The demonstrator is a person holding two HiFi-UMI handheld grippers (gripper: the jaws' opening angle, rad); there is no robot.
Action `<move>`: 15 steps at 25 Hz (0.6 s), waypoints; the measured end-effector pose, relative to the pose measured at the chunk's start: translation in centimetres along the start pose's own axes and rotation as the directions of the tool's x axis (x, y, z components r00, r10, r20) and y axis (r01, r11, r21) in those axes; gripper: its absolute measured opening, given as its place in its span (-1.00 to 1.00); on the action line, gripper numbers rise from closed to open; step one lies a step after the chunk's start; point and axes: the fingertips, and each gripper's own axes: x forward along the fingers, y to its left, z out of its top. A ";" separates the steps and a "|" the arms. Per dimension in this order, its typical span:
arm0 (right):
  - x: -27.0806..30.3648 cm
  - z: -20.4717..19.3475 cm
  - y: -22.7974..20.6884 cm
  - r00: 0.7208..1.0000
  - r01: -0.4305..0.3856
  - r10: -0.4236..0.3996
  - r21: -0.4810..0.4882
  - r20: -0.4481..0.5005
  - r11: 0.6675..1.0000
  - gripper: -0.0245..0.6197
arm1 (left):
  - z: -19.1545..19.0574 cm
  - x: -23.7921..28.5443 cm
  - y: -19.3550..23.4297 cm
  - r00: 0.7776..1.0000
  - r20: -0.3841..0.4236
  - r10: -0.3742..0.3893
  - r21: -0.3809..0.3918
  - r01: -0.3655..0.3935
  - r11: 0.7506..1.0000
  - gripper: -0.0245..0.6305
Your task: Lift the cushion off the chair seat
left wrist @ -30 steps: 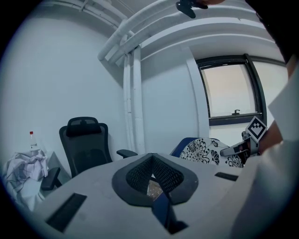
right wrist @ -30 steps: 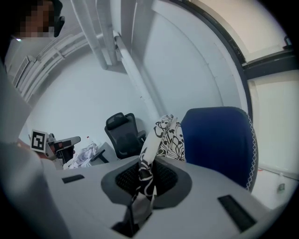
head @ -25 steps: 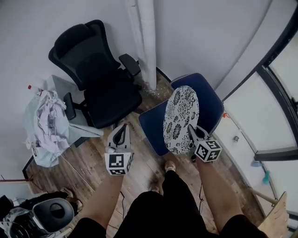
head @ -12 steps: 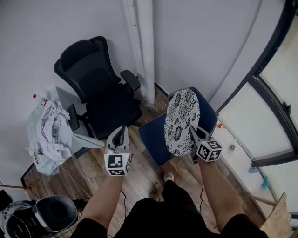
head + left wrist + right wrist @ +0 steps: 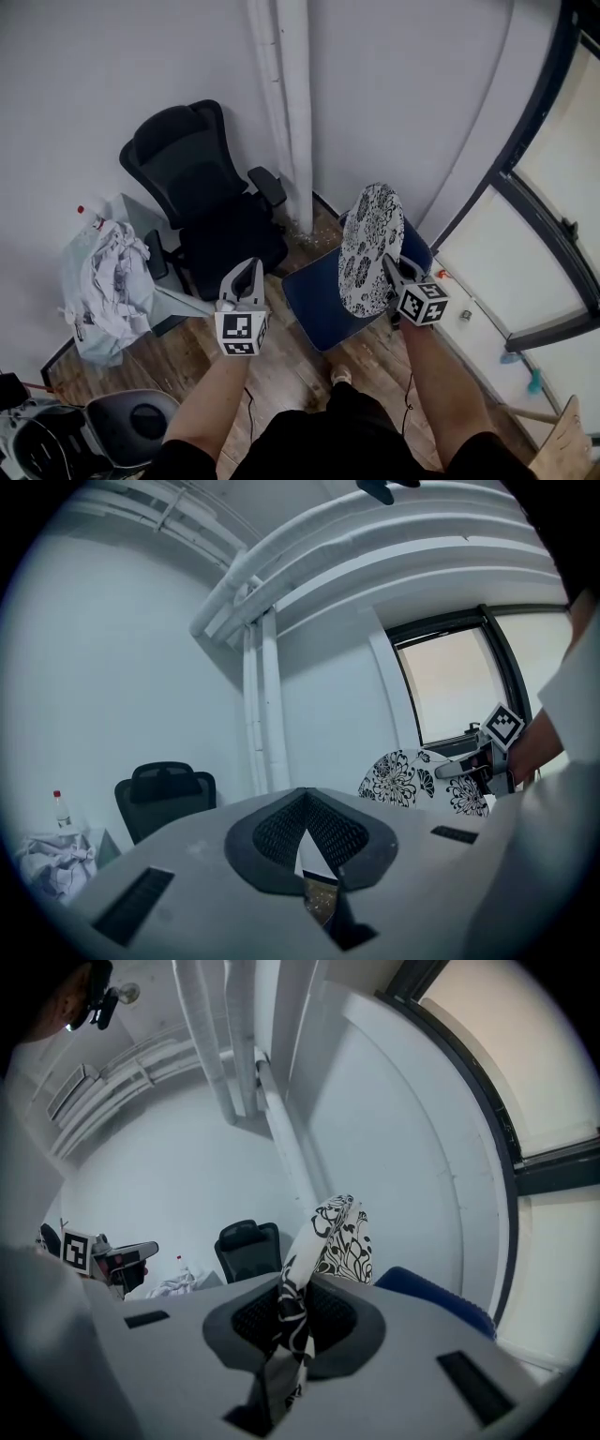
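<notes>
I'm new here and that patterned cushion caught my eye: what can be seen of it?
The cushion is a thin, round fabric pad, white with black floral print. It stands on edge, tilted, held clear of the blue chair seat. Only the right gripper touches it, jaws pinched on its lower rim.

Cushion [image 5: 368, 246] centre-right: white, black floral print; chair seat [image 5: 319, 300] beneath: navy blue; office chair [image 5: 202, 202] upper left: black; floor [image 5: 286, 356]: brown wood planks; wall [image 5: 112, 56]: white
</notes>
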 end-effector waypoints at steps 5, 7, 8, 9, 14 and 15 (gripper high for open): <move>0.1 4.0 0.9 0.998 -0.029 0.030 -0.037 0.051 0.999 -0.79 | 3.1 0.5 0.4 0.999 0.043 0.016 -0.021 -0.015 1.000 -0.91; 0.2 5.6 1.4 0.997 -0.041 0.045 -0.053 0.068 0.998 -0.79 | 4.1 0.8 0.5 0.998 0.055 0.017 -0.017 -0.016 1.000 -0.91; 0.2 6.2 1.6 0.996 -0.048 0.053 -0.058 0.077 0.997 -0.79 | 4.5 0.9 0.7 0.998 0.055 0.019 -0.018 -0.018 1.000 -0.91; 0.2 6.9 1.9 0.994 -0.056 0.061 -0.057 0.087 0.997 -0.79 | 4.8 0.9 0.9 0.998 0.051 0.023 -0.020 -0.022 1.000 -0.91; 0.5 10.5 3.5 0.987 -0.085 0.089 -0.037 0.132 0.996 -0.79 | 6.4 1.2 2.0 0.999 0.039 0.036 -0.014 -0.036 0.999 -0.91; 0.6 11.2 3.7 0.987 -0.088 0.093 -0.040 0.134 0.995 -0.79 | 6.8 1.2 2.3 0.998 0.042 0.042 -0.012 -0.042 0.999 -0.91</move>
